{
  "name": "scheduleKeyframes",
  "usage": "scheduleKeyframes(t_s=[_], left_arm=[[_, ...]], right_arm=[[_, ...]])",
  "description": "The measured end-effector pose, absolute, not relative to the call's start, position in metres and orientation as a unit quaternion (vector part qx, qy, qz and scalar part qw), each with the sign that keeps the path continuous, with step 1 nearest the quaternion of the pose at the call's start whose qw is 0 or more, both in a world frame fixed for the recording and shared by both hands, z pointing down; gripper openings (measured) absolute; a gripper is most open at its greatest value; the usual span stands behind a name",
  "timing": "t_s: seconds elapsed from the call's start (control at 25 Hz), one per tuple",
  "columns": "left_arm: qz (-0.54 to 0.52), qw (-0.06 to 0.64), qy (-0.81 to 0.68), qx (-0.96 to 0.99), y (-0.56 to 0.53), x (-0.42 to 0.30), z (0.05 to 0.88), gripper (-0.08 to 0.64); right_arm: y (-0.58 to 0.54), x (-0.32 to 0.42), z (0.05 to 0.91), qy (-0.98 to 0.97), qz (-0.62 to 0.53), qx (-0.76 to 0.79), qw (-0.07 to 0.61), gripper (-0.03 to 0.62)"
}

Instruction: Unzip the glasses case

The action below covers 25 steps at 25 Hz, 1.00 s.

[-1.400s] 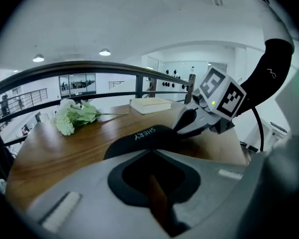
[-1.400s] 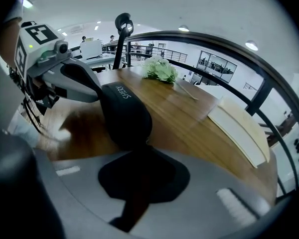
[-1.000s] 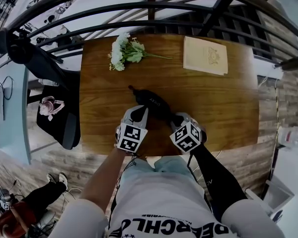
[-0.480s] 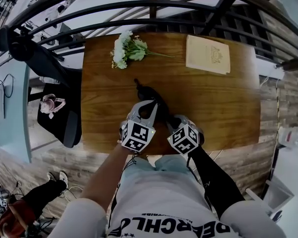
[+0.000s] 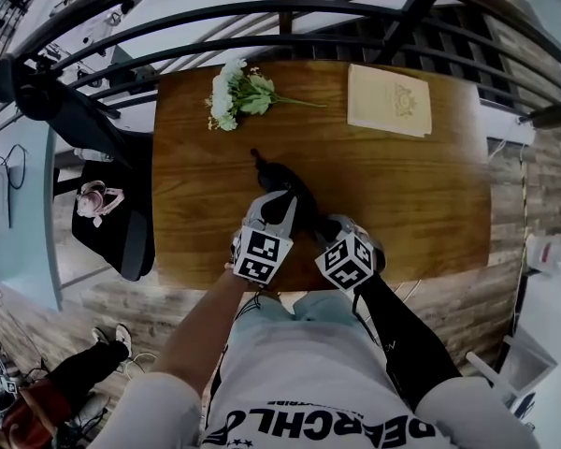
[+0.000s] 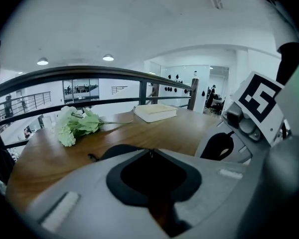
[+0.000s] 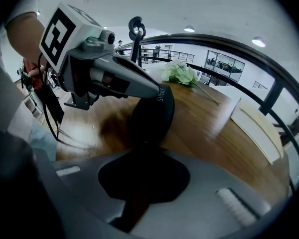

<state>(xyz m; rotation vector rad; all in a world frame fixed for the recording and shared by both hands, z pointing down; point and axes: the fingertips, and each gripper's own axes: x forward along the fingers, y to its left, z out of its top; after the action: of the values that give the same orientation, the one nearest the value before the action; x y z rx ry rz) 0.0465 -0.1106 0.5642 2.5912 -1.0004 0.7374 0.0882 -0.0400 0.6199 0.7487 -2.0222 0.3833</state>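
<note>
A black glasses case (image 5: 279,178) lies slantwise on the wooden table (image 5: 411,195), with a short strap at its far end. My right gripper (image 5: 325,224) is shut on the case's near end; in the right gripper view the case (image 7: 149,116) runs out from between the jaws of that gripper (image 7: 139,158). My left gripper (image 5: 282,202) comes in from the left, its fingertips pressed together on the case's top edge (image 7: 162,91), on what looks like the zipper pull. In the left gripper view its jaws (image 6: 150,153) meet, and the case (image 6: 114,152) shows just behind them.
A bunch of white flowers (image 5: 234,92) lies at the table's far left and a cream book (image 5: 388,101) at the far right. A dark metal railing (image 5: 290,40) curves behind the table. The person stands at the near edge.
My left gripper has moved right from beside the case onto its top and shut there. The right gripper has stayed on the near end.
</note>
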Motion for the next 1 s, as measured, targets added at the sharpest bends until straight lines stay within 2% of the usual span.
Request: scheduleKeyframes(t_s=[1.0], left_arm=[[0.253, 0.145, -0.342, 0.893, -0.109, 0.044, 0.566, 0.020]], right_arm=[[-0.060, 0.101, 0.617, -0.811, 0.103, 0.316, 0.481, 0.029]])
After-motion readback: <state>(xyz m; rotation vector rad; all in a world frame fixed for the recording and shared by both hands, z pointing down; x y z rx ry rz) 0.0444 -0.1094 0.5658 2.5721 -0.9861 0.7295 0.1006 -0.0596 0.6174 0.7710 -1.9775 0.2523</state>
